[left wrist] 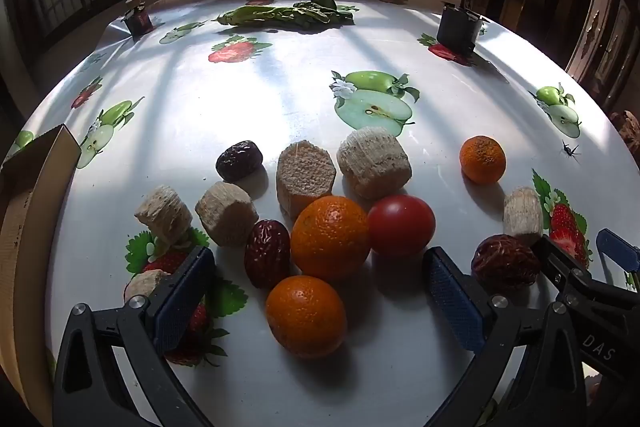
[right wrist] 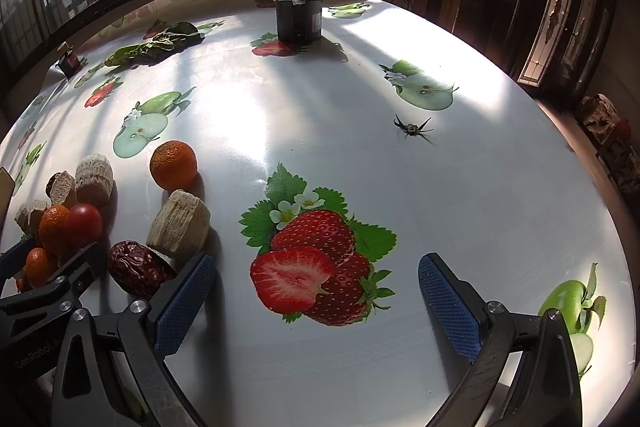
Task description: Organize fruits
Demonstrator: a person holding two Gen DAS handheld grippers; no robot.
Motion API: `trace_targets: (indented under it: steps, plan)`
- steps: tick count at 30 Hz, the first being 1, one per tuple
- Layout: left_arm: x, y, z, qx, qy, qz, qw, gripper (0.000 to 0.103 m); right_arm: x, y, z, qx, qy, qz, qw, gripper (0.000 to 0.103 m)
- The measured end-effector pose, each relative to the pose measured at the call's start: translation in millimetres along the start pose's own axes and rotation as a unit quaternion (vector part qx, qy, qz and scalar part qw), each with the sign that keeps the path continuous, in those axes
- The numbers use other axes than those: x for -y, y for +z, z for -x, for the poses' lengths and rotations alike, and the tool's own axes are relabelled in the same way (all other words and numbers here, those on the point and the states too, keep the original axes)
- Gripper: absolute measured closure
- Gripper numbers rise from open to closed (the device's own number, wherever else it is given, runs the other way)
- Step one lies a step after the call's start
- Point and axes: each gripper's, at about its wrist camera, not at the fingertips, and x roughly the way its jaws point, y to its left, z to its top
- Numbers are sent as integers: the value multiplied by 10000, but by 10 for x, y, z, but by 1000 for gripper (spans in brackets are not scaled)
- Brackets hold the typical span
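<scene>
Glossy white plastic tablecloth with printed strawberries and green apples covered the table. Fruit sat in a loose cluster: three dimpled, matte oranges, the nearest orange lying between the left gripper fingers, nearer the left one, not touched; a bigger orange just behind it, touching a smooth shiny red tomato. A small orange stood apart on the right. Wrinkled dark-red dates: one date beside the big orange, a darker date further back, a third date just beside the right gripper's left finger. Pale fibrous cut stalk chunks, roughly cylindrical, ringed the cluster. Left gripper stood wide open, holding nothing; blue ribbed pads. Right gripper was also fully spread and empty, over a printed strawberry, fruit cluster off to its left. Cardboard box edge at far left. Leafy greens and a dark can lay far back.
</scene>
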Motion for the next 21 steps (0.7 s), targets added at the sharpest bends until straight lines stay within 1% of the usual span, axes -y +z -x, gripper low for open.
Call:
trace_targets:
  steps: [4, 7, 12, 15, 16, 18, 19, 21]
  plan:
    - [14, -63, 46, -5, -91, -151, 9998, 0, -1, -1, -1, 0, 1, -1, 10000, 1]
    - [36, -131, 102, -93, -135, -235, 9996, 0, -2, 0, 0, 0, 1, -2, 10000, 1]
    - [64, -257, 208, -239, -392, -572, 9973, 0, 7, 0, -7, 2, 6, -6, 10000, 1]
    - [60, -344, 281, -332, -473, -674, 9960, 0, 8, 0, -9, -1, 9, -10, 10000, 1]
    - [47, -371, 313, -384, -503, -660, 9958, 0, 10, -5, -4, -16, 32, 4, 10000, 1]
    - [-36, -416, 415, -397, -692, -460, 9958, 0, 14, -15, 16, -124, 69, 36, 9999, 1]
    - [-98, -435, 498, -325, -786, -322, 9959, 0, 32, -15, 27, -209, 53, 12, 9998, 1]
    - [-214, -462, 685, -75, -781, -112, 9969, 1, 13, -64, 71, -311, 43, 42, 9995, 1]
